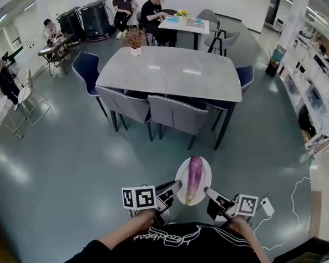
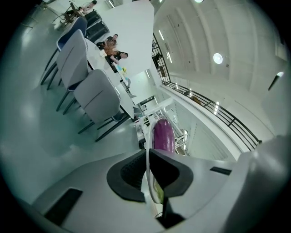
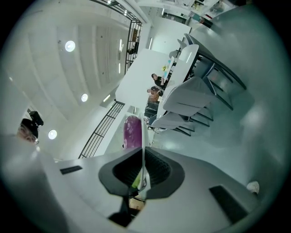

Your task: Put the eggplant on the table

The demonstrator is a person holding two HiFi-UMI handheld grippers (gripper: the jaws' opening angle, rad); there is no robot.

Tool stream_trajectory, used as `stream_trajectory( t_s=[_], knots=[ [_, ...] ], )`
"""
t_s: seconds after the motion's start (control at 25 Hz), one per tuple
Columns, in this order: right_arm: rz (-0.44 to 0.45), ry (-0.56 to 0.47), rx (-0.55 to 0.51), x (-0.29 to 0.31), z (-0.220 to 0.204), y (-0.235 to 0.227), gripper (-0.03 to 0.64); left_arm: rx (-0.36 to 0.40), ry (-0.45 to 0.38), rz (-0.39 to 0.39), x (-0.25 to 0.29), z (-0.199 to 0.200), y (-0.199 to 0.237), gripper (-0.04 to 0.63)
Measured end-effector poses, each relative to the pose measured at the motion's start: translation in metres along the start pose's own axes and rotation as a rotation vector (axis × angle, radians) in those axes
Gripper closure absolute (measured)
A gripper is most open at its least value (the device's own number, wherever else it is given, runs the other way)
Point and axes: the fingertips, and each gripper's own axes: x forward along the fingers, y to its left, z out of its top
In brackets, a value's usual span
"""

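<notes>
A purple eggplant (image 1: pixel 193 177) lies on a white plate (image 1: pixel 205 169) that is carried in the air between my two grippers, over the floor short of the grey table (image 1: pixel 172 72). My left gripper (image 1: pixel 172 190) is shut on the plate's left rim and my right gripper (image 1: pixel 210 196) on its right rim. In the left gripper view the plate's edge (image 2: pixel 148 154) runs between the left gripper (image 2: pixel 148 175) jaws, with the eggplant (image 2: pixel 163 134) beyond. The right gripper view shows the same: plate edge (image 3: pixel 143 145) pinched in the right gripper (image 3: pixel 142 175), eggplant (image 3: pixel 132 131) beyond it.
Two grey chairs (image 1: pixel 130 105) (image 1: pixel 177 113) stand along the table's near side, and blue chairs (image 1: pixel 86 66) at its ends. A potted plant (image 1: pixel 135 40) sits on the far left corner. People sit at tables behind. A white cable (image 1: pixel 294 203) lies on the floor at right.
</notes>
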Motion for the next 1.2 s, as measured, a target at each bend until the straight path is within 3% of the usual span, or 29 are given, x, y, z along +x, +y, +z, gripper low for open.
stream_trajectory(
  t_s=[0.48, 1.2],
  knots=[
    [-0.006, -0.062, -0.027, 0.0, 0.011, 0.009, 0.597, 0.011, 0.035, -0.049, 0.007, 0.011, -0.008, 0.568],
    [0.027, -0.023, -0.025, 0.022, 0.058, -0.011, 0.597, 0.005, 0.003, -0.004, 0.04, 0.045, 0.006, 0.568]
  ],
)
